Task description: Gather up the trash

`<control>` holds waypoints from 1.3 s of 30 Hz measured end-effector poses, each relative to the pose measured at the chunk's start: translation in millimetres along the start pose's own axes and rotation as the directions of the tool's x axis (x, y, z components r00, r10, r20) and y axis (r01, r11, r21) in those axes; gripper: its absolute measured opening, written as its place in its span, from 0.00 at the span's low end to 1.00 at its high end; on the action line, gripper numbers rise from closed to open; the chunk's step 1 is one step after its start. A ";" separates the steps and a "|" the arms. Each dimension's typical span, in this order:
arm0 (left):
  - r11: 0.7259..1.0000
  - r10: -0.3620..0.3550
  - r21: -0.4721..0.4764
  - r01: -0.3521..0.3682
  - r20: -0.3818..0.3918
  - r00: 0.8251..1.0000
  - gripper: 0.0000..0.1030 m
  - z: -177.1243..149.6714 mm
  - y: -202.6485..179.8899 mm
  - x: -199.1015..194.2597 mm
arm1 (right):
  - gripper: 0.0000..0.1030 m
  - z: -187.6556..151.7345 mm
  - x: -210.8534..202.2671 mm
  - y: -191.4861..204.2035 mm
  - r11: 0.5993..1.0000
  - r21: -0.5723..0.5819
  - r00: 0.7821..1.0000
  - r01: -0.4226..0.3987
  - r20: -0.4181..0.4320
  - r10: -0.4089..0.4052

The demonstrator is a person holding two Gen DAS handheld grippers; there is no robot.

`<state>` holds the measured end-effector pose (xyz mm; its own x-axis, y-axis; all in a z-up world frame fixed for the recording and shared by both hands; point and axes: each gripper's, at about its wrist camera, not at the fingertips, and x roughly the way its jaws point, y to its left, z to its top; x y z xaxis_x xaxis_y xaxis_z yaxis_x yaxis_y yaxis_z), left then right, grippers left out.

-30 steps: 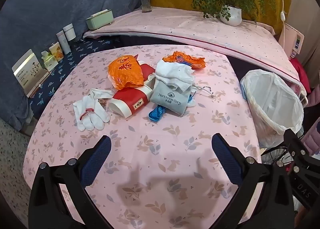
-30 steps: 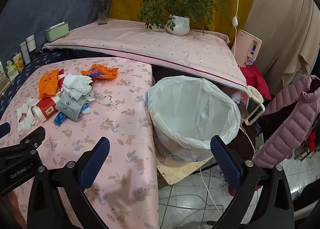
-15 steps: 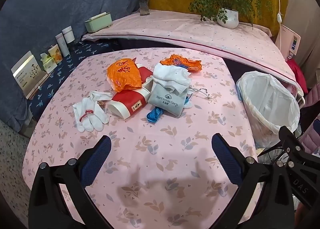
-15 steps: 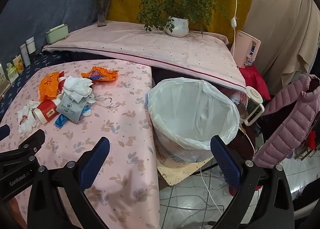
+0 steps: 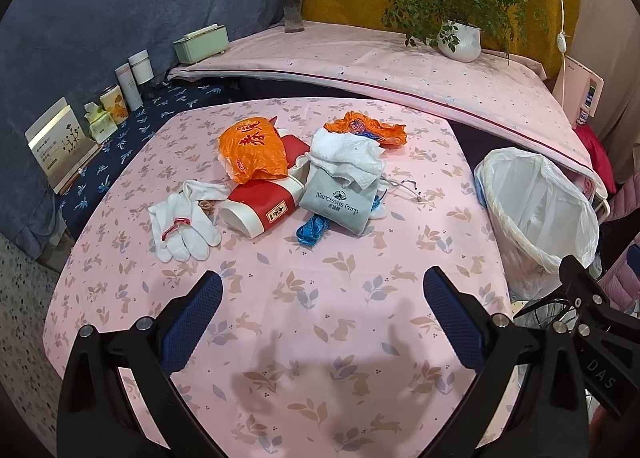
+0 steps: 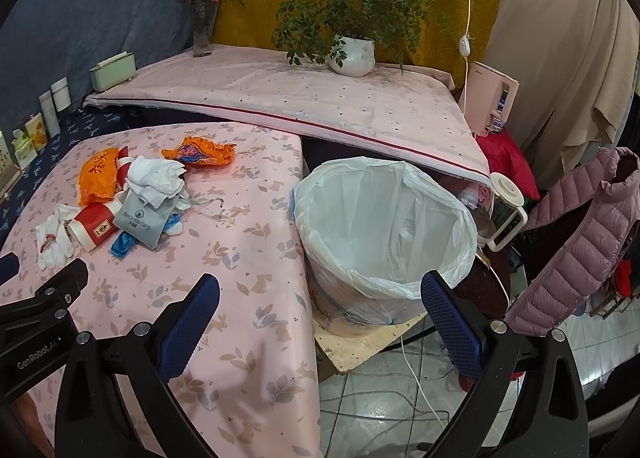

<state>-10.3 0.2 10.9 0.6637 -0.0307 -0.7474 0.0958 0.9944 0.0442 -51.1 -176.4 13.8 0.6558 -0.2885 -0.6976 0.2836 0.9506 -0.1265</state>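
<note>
A pile of trash lies mid-table on the pink cloth: an orange bag [image 5: 252, 152], a red and white paper cup [image 5: 262, 210], a grey pouch [image 5: 340, 204] under white tissue [image 5: 346, 156], a blue scrap [image 5: 314, 232], an orange wrapper [image 5: 366, 128] and white gloves [image 5: 180, 224]. The same pile appears at the left of the right wrist view, around the grey pouch [image 6: 140, 220]. My left gripper [image 5: 322, 316] is open over the near table, short of the pile. My right gripper [image 6: 320, 316] is open, at the table's right edge in front of the white-lined bin [image 6: 384, 226].
The bin [image 5: 536, 210] stands on a board on the floor beside the table [image 5: 280, 338]. Behind are a raised pink-covered ledge [image 6: 300, 98] with a potted plant [image 6: 352, 54] and vase [image 5: 294, 6], boxes and cans [image 5: 132, 80] at left, a pink jacket [image 6: 580, 226] at right, and cables [image 6: 416, 374] on the floor.
Both grippers have drawn back and risen slightly, so the pile and bin look a little smaller and farther. Both stay open; nothing on the table has moved.
</note>
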 end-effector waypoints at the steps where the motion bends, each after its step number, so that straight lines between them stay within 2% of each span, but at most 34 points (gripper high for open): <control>1: 1.000 0.000 -0.001 0.000 0.001 1.000 0.93 -0.1 0.1 -0.1 | 0.94 0.7 -0.3 0.2 1.000 0.000 1.000 0.000 0.000 0.000; 28: 1.000 0.000 -0.012 0.000 0.003 1.000 0.93 0.9 4.0 -1.4 | 0.94 4.6 -5.5 0.3 1.000 0.001 1.000 0.001 0.004 -0.001; 39: 1.000 -0.003 -0.002 0.003 -0.020 1.000 0.93 16.0 4.2 -8.1 | 0.94 17.0 -10.6 5.1 1.000 -0.005 1.000 -0.003 -0.008 0.003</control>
<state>-3.4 3.0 27.8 0.6484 -0.0321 -0.7607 0.0964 0.9945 0.0403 -44.7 -170.5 32.5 0.6511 -0.2844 -0.7037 0.2780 0.9521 -0.1276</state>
